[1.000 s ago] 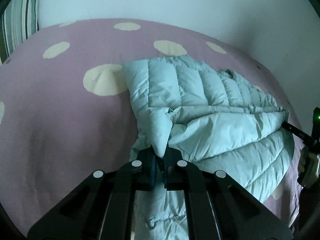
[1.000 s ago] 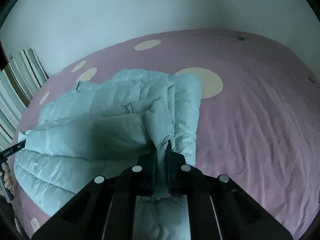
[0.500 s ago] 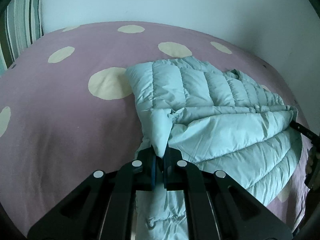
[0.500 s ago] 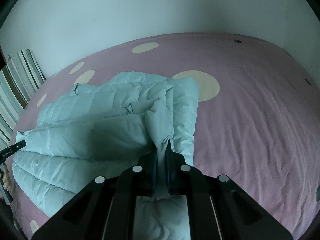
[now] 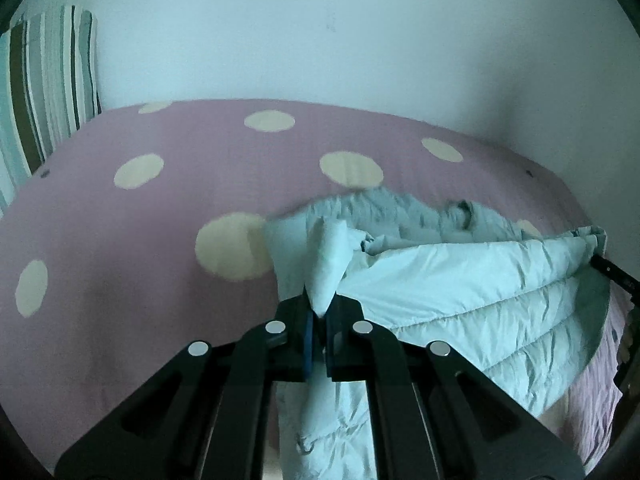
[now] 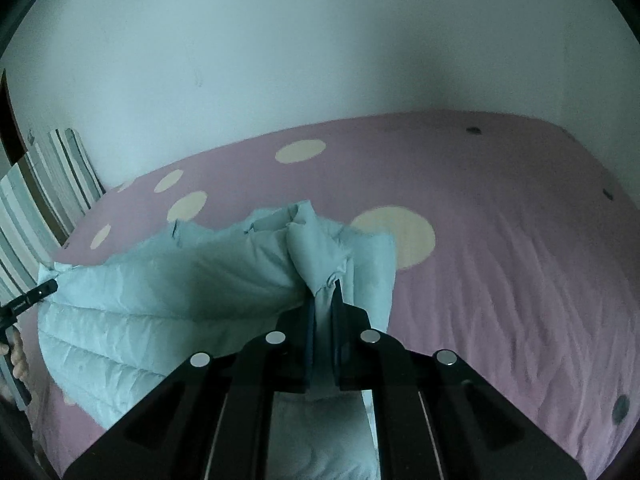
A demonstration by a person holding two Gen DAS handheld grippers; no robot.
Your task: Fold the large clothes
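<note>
Where both the left gripper [image 5: 319, 312] and right gripper [image 6: 323, 300] pinch it: puffy quilted pale jacket [image 5: 460, 292], slack over wrinkled polka-dot bed [image 6: 500, 248].

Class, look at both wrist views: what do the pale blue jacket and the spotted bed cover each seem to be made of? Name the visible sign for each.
Jacket: probably thin synthetic shell over soft filling; stitched channels puff up and the surface has fine crinkles with a faint sheen.
Bed cover: likely matte woven cloth, perhaps cotton; soft ripples, no shine, flat cream dots.
</note>
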